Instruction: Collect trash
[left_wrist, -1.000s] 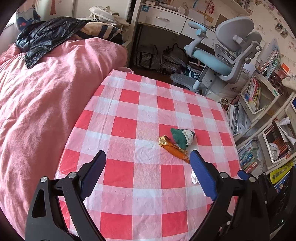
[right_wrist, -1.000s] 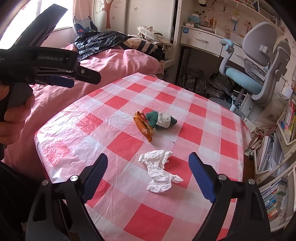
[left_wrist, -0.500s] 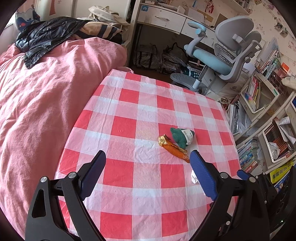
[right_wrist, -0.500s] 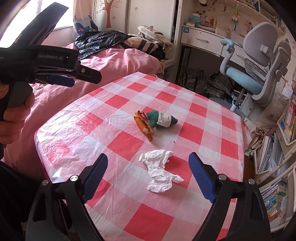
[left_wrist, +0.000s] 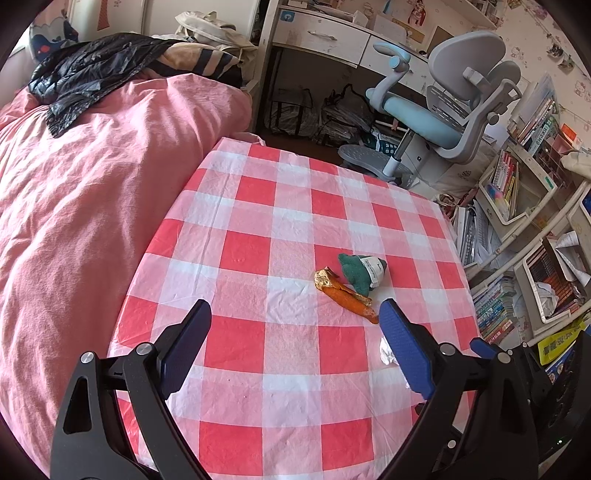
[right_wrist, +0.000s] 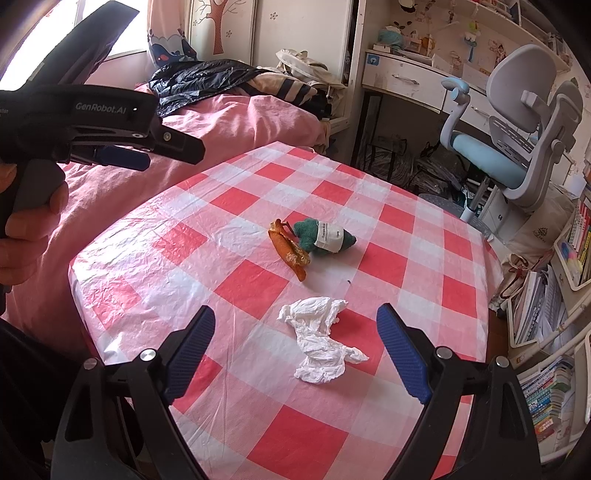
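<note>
Three pieces of trash lie on the red-and-white checked table (right_wrist: 384, 266). An orange wrapper (right_wrist: 290, 251) (left_wrist: 345, 293) touches a green bundle with a white label (right_wrist: 325, 238) (left_wrist: 364, 271). A crumpled white tissue (right_wrist: 321, 341) lies nearer, between the right gripper's fingers in that view; in the left wrist view it (left_wrist: 386, 352) is mostly hidden by the right finger. My right gripper (right_wrist: 295, 349) is open above the tissue. My left gripper (left_wrist: 295, 339) is open and empty above the table; it also shows in the right wrist view (right_wrist: 122, 155), held at the left.
A bed with a pink cover (left_wrist: 81, 192) runs along the table's left side, with a black jacket (left_wrist: 92, 70) on it. A grey and blue desk chair (left_wrist: 443, 110) and a desk stand beyond the table. Bookshelves (left_wrist: 524, 229) fill the right.
Almost nothing has moved. Both grippers stay open and hover in nearly the same place.
</note>
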